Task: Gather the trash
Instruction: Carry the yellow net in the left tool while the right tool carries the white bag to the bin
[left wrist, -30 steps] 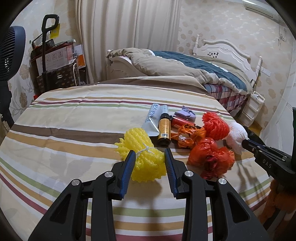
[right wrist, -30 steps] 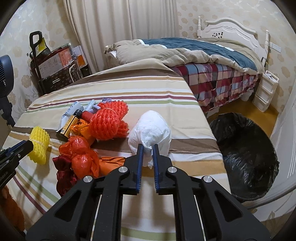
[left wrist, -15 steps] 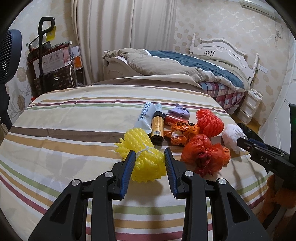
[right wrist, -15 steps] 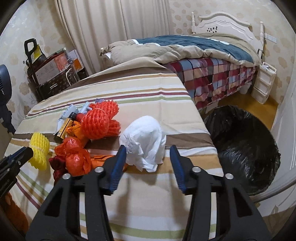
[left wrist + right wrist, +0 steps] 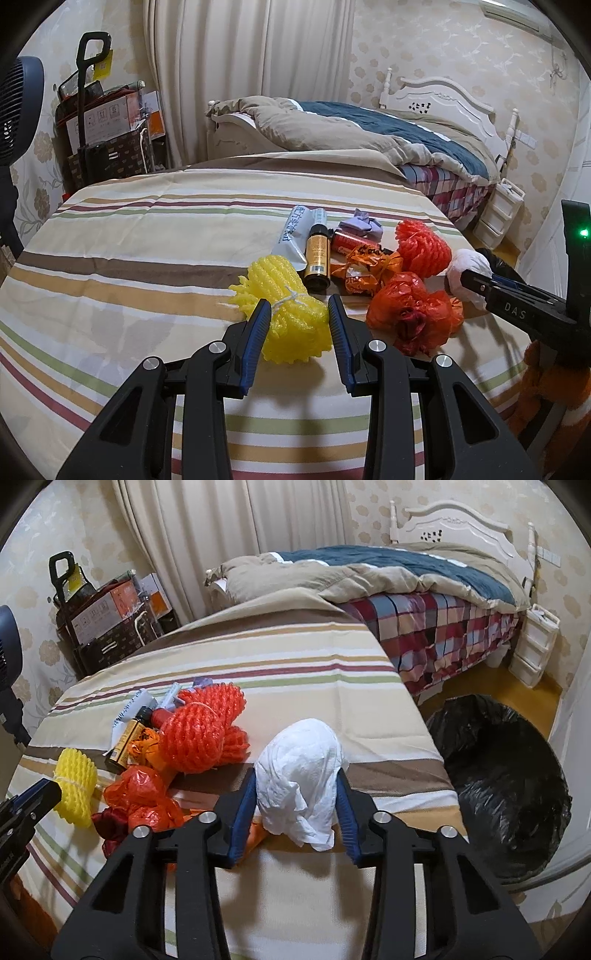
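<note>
Trash lies on a striped table [image 5: 147, 236]. My left gripper [image 5: 297, 314] is open with its fingers on either side of a yellow foam net [image 5: 284, 310]. My right gripper [image 5: 297, 786] is open with its fingers around a crumpled white paper wad [image 5: 301, 775]; the wad also shows in the left wrist view [image 5: 467, 267]. Between them lie a red plastic bag [image 5: 410, 314], an orange foam net [image 5: 199, 727], an orange wrapper [image 5: 365, 267] and a small brown bottle [image 5: 317, 256]. A bin lined with a black bag [image 5: 495, 779] stands on the floor right of the table.
A silver pouch [image 5: 295, 236], a red tube [image 5: 351, 242] and a purple wad [image 5: 362, 225] lie behind the bottle. A bed [image 5: 406, 587] stands beyond the table. A fan [image 5: 14, 110] and a cart with boxes [image 5: 107, 133] stand at the left.
My right gripper opened from shut and moved forward, so its fingers now straddle the white wad. My left gripper has stayed open around the yellow net.
</note>
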`<action>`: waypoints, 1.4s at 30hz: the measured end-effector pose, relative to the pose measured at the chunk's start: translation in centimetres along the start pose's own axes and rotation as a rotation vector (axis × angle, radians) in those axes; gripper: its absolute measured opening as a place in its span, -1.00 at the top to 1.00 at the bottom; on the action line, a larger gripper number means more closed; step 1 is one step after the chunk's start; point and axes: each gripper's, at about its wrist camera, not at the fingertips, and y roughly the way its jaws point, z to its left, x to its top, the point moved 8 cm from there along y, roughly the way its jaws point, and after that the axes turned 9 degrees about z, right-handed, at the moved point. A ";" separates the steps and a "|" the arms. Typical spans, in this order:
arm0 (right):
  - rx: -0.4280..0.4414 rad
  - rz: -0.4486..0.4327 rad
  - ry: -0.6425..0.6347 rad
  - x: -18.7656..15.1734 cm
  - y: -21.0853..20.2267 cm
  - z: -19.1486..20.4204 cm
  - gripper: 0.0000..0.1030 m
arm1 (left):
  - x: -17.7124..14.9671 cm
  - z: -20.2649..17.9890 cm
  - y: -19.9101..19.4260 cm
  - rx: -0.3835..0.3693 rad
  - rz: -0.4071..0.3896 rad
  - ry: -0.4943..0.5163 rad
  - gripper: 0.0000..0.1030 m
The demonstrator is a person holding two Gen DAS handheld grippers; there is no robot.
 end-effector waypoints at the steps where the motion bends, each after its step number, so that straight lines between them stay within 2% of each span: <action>1: -0.003 -0.006 -0.002 0.0 -0.2 0.0 0.26 | 0.1 -0.1 -0.1 -0.001 -0.003 0.002 0.31; 9: -0.044 -0.067 -0.011 -0.2 -3.4 -1.5 0.27 | 0.6 -2.5 -1.0 -0.035 -0.026 0.036 0.31; 16: -0.078 -0.108 0.052 -0.5 -6.0 -5.7 0.26 | 1.5 -7.6 -2.0 -0.093 -0.066 0.116 0.31; 24: -0.119 -0.110 0.129 -1.2 -6.7 -10.9 0.26 | 2.0 -12.7 -1.2 -0.143 -0.067 0.198 0.31; 32: -0.099 -0.087 0.137 -2.0 -5.2 -11.0 0.26 | 1.7 -11.8 -1.2 -0.113 -0.067 0.190 0.32; 42: -0.103 -0.114 0.115 -1.6 -6.4 -10.2 0.26 | 1.9 -11.2 -2.3 -0.111 -0.086 0.173 0.33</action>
